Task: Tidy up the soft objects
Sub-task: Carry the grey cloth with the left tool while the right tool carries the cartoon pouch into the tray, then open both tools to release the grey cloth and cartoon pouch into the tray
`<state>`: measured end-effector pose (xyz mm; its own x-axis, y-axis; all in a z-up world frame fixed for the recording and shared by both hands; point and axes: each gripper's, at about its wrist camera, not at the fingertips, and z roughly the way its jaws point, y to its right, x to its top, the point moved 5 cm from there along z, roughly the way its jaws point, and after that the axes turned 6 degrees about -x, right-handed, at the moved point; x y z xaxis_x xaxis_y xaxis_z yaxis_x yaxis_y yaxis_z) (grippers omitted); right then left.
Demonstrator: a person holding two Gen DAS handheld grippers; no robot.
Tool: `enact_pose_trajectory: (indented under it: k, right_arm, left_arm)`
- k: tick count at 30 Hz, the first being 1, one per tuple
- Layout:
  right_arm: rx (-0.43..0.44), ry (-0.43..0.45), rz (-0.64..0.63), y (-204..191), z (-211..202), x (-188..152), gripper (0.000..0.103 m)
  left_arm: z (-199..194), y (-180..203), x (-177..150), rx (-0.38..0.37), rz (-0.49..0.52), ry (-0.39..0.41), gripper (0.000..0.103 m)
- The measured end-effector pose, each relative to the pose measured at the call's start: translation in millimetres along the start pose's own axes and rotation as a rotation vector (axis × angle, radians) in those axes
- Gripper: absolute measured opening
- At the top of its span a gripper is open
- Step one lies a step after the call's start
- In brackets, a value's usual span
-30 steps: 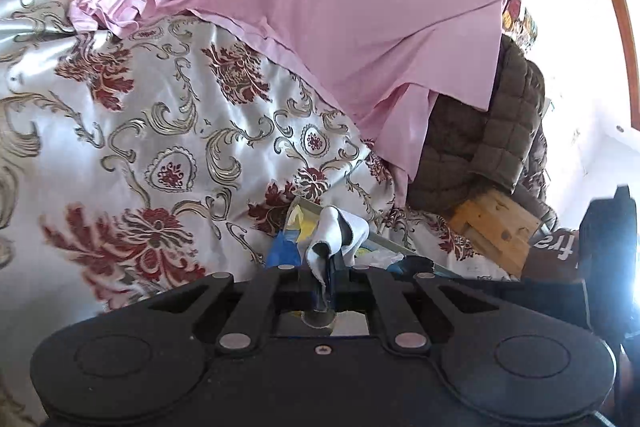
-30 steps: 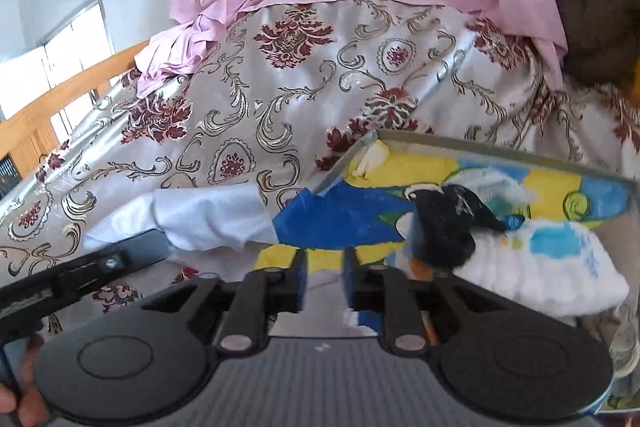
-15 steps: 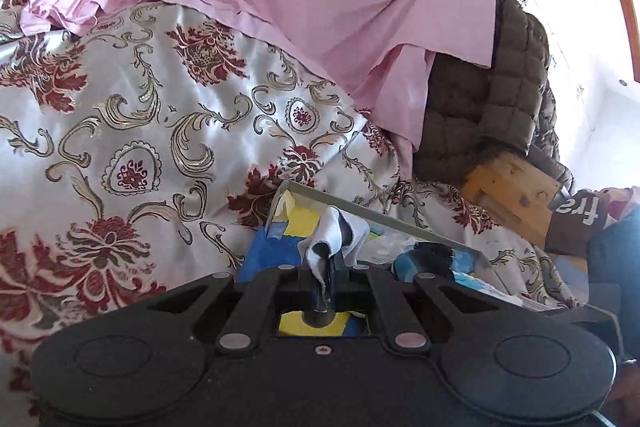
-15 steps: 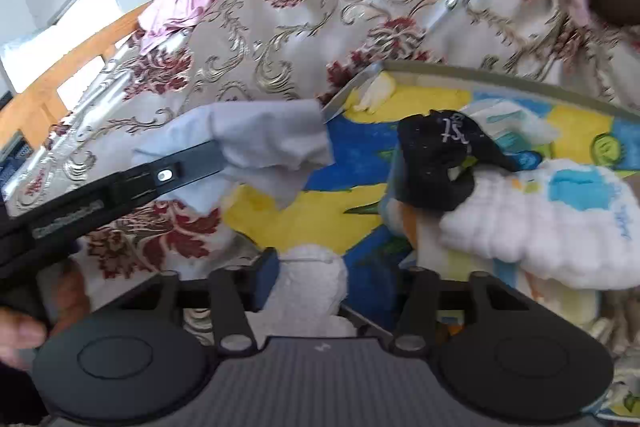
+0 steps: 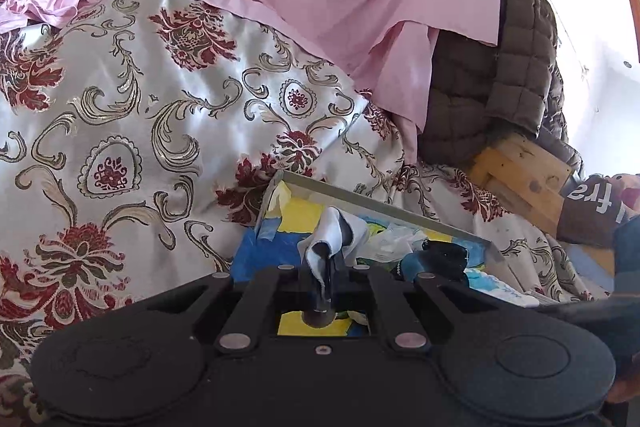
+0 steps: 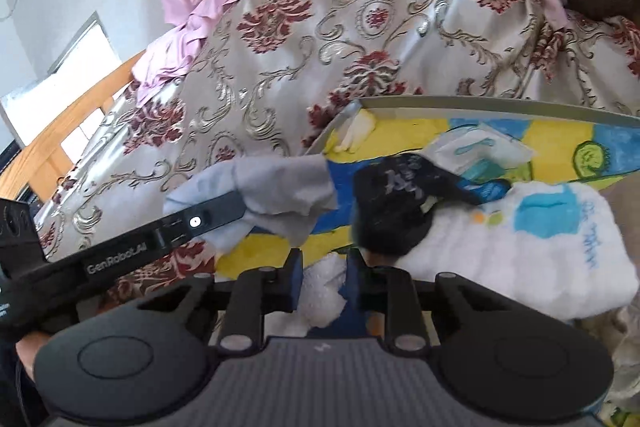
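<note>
The left claw (image 5: 324, 281) pinches a limp pale grey cloth (image 6: 280, 193) above the yellow-and-blue painted tray (image 6: 480, 107) on the bed, likely for dropping in, while the right claw (image 6: 322, 285), narrowed, straddles a white fluffy wad (image 6: 324, 291) there.

My two wrist views sit low and close over the bed, facing forward along each claw; both share the painted tray (image 5: 384, 205) (image 6: 480, 105).

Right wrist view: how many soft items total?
4, maybe more hidden: grey cloth in left gripper, white fluffy piece between right gripper's fingers, black item, white towel.
</note>
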<state>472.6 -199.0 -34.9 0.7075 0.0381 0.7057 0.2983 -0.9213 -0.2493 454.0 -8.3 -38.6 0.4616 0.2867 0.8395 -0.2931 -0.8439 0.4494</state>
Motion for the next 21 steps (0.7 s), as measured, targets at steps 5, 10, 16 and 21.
enact_pose_trajectory:
  k: [5,10,16,21]
  right_arm:
    - [-0.070,0.052,0.013,9.7,0.5,6.1,0.026]
    - [-0.173,0.090,-0.057,8.1,7.3,11.4,0.026]
    - [-0.238,0.066,-0.103,4.1,13.1,15.2,0.028]
    - [-0.282,0.088,-0.158,-0.3,-0.6,12.2,0.049]
  left_arm:
    - [4.8,-1.0,-0.6,0.015,-0.007,-0.018,0.006]
    - [13.6,1.8,-3.1,0.023,0.005,-0.078,0.006]
    - [19.7,4.2,-7.2,0.041,0.005,-0.136,0.016]
    - [19.5,8.7,-11.3,0.069,0.027,-0.175,0.033]
